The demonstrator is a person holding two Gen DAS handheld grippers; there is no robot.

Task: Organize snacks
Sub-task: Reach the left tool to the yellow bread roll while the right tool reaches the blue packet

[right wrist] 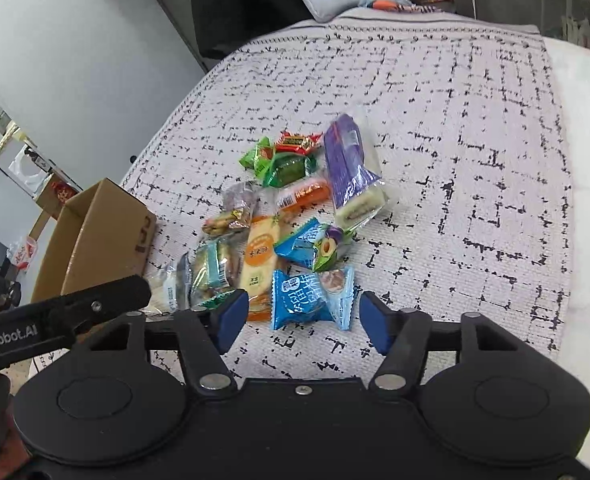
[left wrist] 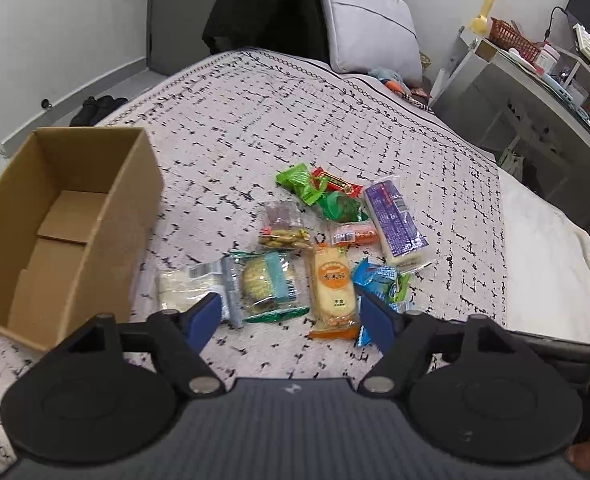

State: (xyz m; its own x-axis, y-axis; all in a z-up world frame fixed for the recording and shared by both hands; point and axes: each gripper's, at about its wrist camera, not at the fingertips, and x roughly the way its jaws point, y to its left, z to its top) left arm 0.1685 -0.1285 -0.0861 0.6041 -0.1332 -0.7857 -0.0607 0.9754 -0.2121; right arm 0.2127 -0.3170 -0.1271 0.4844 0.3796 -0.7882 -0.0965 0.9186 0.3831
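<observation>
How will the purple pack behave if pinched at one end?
The purple pack looks long and block-like, so it probably stays fairly stiff but may droop or swing. Its glossy film looks slippery. It lies partly on the orange snack, which may shift.

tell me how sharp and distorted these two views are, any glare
Left wrist view: sharp centre, fisheye bends the brown cardboard box and the patterned bedspread; mild glare on the clear snack wrappers. Right wrist view: slightly softer, edges curved, the purple snack packet a little blurred.

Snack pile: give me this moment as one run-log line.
stage: pre-grasp | left gripper: open, empty | right gripper: open, at blue packet | cardboard box: empty | snacks: all on bedspread
</observation>
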